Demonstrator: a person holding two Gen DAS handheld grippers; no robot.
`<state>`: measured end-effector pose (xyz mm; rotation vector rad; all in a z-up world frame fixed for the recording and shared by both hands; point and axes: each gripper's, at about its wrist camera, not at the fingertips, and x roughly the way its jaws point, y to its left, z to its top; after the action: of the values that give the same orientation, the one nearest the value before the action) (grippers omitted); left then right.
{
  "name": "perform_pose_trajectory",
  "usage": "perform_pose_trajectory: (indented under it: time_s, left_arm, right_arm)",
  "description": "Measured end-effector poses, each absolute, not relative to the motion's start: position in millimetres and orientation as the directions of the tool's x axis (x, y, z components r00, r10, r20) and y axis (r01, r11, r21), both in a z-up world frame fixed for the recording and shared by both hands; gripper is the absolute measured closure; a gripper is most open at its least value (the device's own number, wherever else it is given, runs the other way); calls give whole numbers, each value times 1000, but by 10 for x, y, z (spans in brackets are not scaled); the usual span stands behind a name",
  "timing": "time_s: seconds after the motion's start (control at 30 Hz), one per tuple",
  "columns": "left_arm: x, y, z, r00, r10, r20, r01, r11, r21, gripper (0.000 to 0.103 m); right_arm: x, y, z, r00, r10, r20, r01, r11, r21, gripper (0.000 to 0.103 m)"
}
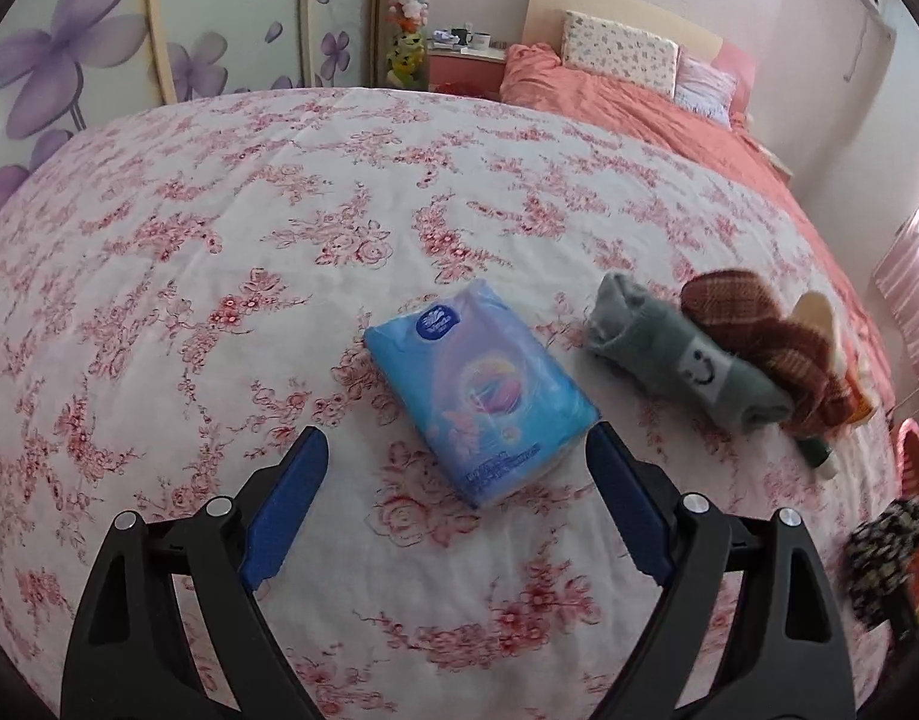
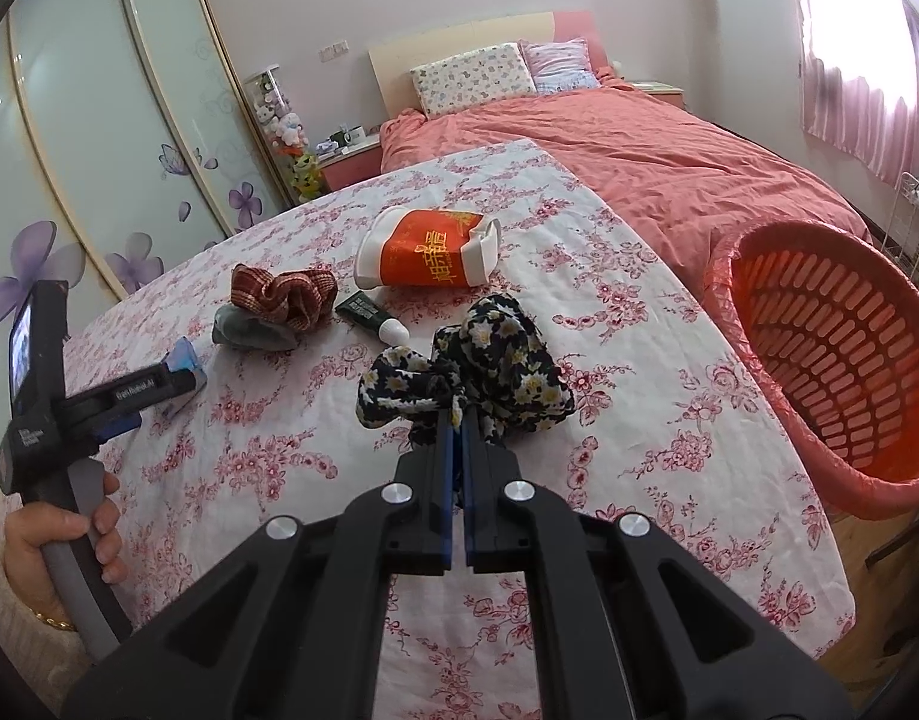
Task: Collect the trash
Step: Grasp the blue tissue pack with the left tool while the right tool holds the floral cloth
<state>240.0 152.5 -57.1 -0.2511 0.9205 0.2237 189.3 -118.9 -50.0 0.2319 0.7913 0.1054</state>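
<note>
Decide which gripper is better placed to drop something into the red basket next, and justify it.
Right. The right gripper is shut on the floral cloth, near the basket. The left gripper is open over the tissue pack.

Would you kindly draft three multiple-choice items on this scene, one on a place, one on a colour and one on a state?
1. Where does the blue plastic tissue pack lie?
A. In the basket
B. On the flowered cloth, ahead of the left gripper
C. On the pillow

2. What colour is the slotted plastic basket?
A. Green
B. White
C. Red-orange

3. How does the right gripper stand?
A. Shut on the dark flowered fabric
B. Wide open and empty
C. Shut on the tube

Answers:
1 B: the left wrist view shows the pack on the flowered cloth, ahead of the left gripper, between its open fingers.
2 C: its walls are red-orange in the right wrist view.
3 A: its blue pads pinch the dark flowered fabric.
</note>
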Motion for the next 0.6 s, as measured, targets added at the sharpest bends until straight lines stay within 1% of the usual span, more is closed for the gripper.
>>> perform_pose_trajectory:
  time_s: [0.07,0.27,0.3,0.33,0.37,0.4,0.5,0.6]
  left_arm:
    - [2420,1484,-531,596,79,-799,-297,946,-129,15]
    - [2599,1437,-549,569,162,-806,-350,935,-59,16]
    - [2619,1451,-566,563,166,-809,-358,932,-58,19]
    - [2647,1470,-596,557,160,-815,-363,930,-65,25]
    - [2654,1483,-606,555,161,-816,-365,929,-66,27]
    - [2649,1477,-594,561,171,-810,-366,929,-57,34]
    - [2632,1496,-585,577,157,-802,-350,934,-69,41]
    - [2581,1532,-577,593,129,-794,-332,939,-95,43]
  right_arm:
    - [1893,-1185,-508,698,179,-694,-5,970,245,100]
    - [1900,-1186,-514,696,178,-695,-4,970,245,100]
    - [1900,-1187,-514,696,179,-695,-4,969,246,99]
    - [1901,-1187,-515,696,180,-695,-4,969,247,99]
    - [1898,-1187,-515,697,179,-695,-4,969,246,99]
    - [1898,-1187,-514,697,180,-694,-4,969,246,100]
    - [1898,-1194,-514,698,179,-693,-4,969,247,99]
    - [1891,-1214,-498,703,177,-689,0,968,249,99]
